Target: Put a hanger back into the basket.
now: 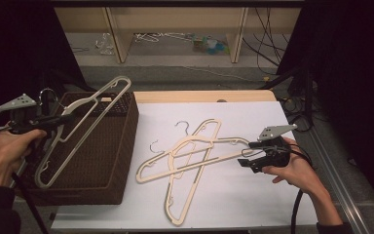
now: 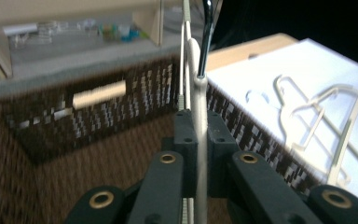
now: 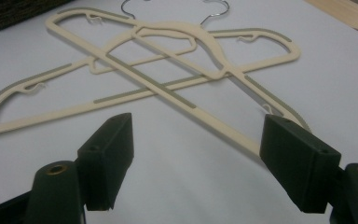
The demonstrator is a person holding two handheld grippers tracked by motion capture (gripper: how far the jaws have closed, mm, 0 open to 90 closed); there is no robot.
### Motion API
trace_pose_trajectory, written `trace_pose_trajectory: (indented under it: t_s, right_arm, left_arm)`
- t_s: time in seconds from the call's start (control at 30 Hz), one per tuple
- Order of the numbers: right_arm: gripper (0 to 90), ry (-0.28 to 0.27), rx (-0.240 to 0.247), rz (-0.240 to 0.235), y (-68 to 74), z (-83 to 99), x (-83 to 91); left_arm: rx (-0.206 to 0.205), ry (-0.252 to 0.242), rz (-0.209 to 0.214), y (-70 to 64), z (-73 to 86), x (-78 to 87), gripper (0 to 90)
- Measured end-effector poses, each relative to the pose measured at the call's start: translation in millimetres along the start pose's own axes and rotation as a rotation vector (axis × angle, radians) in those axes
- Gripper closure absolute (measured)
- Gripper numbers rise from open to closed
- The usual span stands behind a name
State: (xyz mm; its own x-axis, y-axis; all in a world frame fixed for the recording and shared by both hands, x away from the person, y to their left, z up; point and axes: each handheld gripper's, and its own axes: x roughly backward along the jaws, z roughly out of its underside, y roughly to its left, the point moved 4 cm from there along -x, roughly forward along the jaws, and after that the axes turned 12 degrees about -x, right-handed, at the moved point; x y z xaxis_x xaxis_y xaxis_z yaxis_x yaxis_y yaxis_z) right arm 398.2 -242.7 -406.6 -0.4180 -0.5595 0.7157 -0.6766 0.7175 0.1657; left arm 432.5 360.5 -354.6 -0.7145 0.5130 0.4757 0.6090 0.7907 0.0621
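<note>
My left gripper (image 1: 58, 120) (image 2: 198, 122) is shut on a cream plastic hanger (image 1: 97, 94) (image 2: 198, 100) near its neck and holds it tilted over a brown wicker basket (image 1: 132, 127) (image 2: 256, 133). The basket's floor looks bare in the left gripper view. Two more cream hangers lie crossed on the white table sheet (image 1: 253, 204): one stretched sideways (image 1: 219, 157) (image 3: 74, 109), the other running front to back (image 1: 187, 197) (image 3: 177, 95). My right gripper (image 1: 246, 155) (image 3: 198, 128) is open, low over the sheet at the right ends of the crossed hangers, with nothing between its fingers.
The basket stands at the table's left edge. A wooden strip (image 1: 199, 95) borders the far side of the sheet. Behind the table, wooden shelf legs (image 1: 117, 34) stand on the floor among loose hangers, small items and cables (image 1: 268, 34).
</note>
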Motion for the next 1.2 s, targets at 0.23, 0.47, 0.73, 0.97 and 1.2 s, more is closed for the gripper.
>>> trace_pose_trajectory:
  t_s: [0.23,0.47,0.73,0.97,1.2]
  right_arm:
    - [26.8,0.012,0.002,-0.006,2.5,1.7,-4.1]
    - [26.9,0.013,0.001,-0.007,2.3,2.7,-5.3]
    - [26.8,0.015,0.008,-0.007,2.5,3.3,-6.3]
    - [26.8,0.032,0.027,-0.010,3.7,4.3,-9.6]
    - [26.8,0.021,0.043,-0.009,3.7,4.2,-14.7]
  left_arm:
    - [0.028,0.041,0.052,-0.5,18.4,-6.8,85.2]
    - [0.073,0.067,0.041,4.2,30.1,-14.3,85.2]
    - [0.066,0.137,0.039,2.4,40.9,-30.5,85.1]
    - [0.102,0.212,-0.091,9.3,58.5,-42.2,81.1]
    - [0.052,0.297,-0.186,17.7,65.5,-28.7,71.1]
